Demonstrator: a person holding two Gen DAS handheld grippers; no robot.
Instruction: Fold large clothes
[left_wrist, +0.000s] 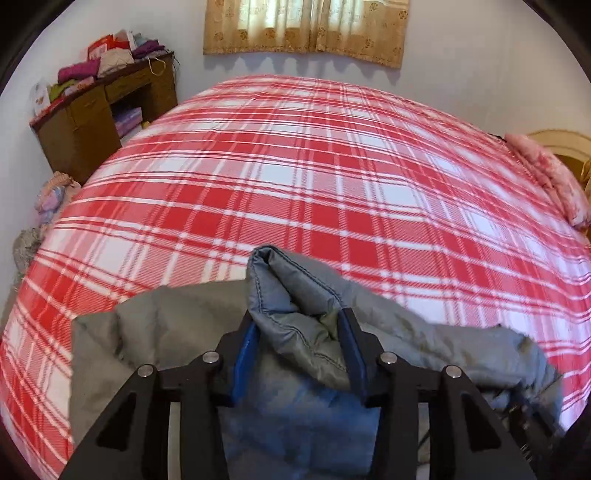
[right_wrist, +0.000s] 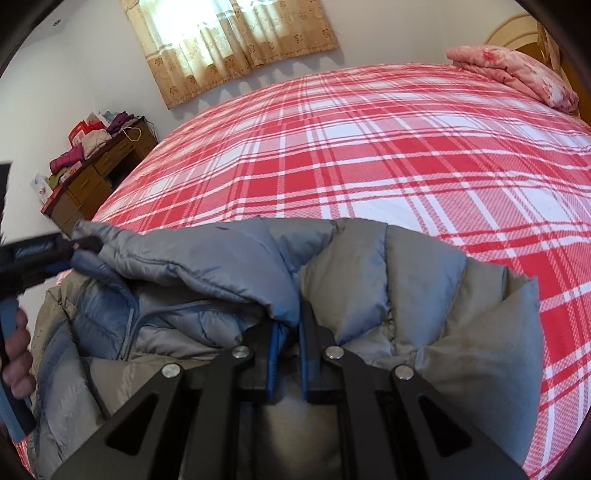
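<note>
- Bed (left_wrist: 332, 166) with red plaid sheet fills both views; wooden desk (left_wrist: 99, 107) piled with clothes stands at its far left corner, pink folded quilt (right_wrist: 517, 70) at far right, curtain (left_wrist: 306, 29) on the back wall.
- Grey-blue puffer jacket (right_wrist: 424, 280) lies bunched at the near edge of the bed, right under both tools; its long axis runs left-right across the near edge, with open sheet beyond it.
- Key relation: jacket sits between the person and the clear sheet, so any fold or spread goes forward, away from the tools. Both hands are equally on it, left at one end, right mid-body.
- Left gripper (left_wrist: 299, 332): partly open, clamped on a thick stitched fold of the jacket, pads pressing the padding from both sides.
- Right gripper (right_wrist: 291, 332): nearly closed, pinching a thin edge of jacket fabric between its blue pads.
- Person's hand (right_wrist: 16, 354) is visible on the left tool's handle in the right wrist view.
</note>
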